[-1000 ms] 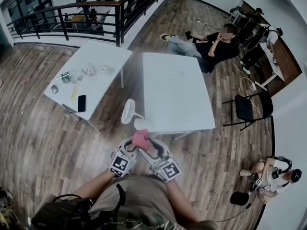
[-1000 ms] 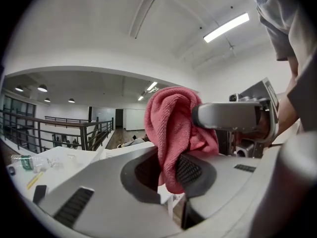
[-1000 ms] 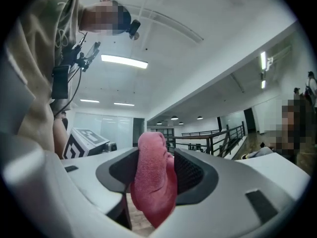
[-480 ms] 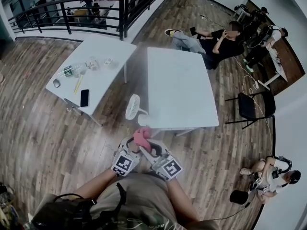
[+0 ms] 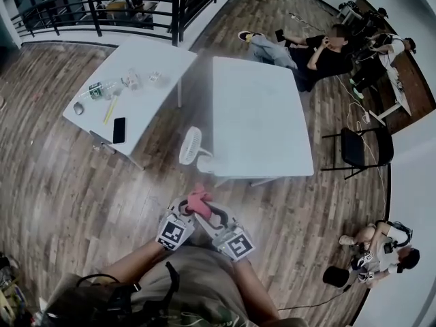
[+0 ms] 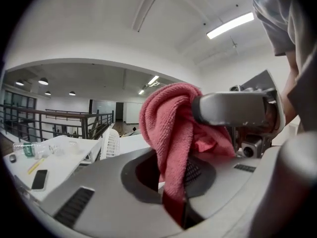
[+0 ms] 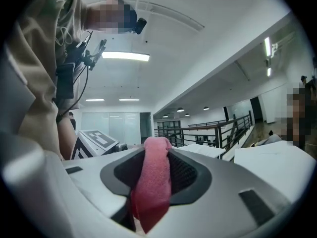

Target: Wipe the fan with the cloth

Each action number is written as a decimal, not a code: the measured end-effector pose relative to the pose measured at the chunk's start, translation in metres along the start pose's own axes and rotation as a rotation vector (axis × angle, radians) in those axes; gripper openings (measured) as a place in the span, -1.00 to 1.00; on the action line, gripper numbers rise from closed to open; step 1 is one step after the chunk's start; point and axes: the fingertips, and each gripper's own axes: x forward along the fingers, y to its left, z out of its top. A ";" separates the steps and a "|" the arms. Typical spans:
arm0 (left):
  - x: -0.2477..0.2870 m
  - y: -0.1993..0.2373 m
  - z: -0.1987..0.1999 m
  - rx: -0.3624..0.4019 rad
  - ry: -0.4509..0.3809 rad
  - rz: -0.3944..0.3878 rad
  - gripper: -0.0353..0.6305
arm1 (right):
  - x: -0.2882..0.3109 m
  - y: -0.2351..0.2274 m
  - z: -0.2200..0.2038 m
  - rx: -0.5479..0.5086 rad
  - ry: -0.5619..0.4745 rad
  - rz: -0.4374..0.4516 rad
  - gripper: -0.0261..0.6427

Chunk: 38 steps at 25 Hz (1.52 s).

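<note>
Cloth (image 5: 198, 199) | in left gripper (image 5: 185, 210), just closing | in right gripper (image 5: 208, 213), just opening

The small white desk fan (image 5: 190, 145) with a round slatted grille stands upright on its foot at the near left corner of the white rectangular table (image 5: 259, 114); whether it stands on the top or just beside it cannot be told. The pink terry cloth (image 5: 198, 199), bunched and drooping in a narrow fold, hangs in the air short of that table's near edge, apart from the fan.
</note>
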 end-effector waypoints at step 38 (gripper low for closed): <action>0.235 0.069 -0.303 -0.269 0.094 0.142 -0.73 | -0.022 -0.199 -0.110 -0.162 -0.239 -0.186 -0.92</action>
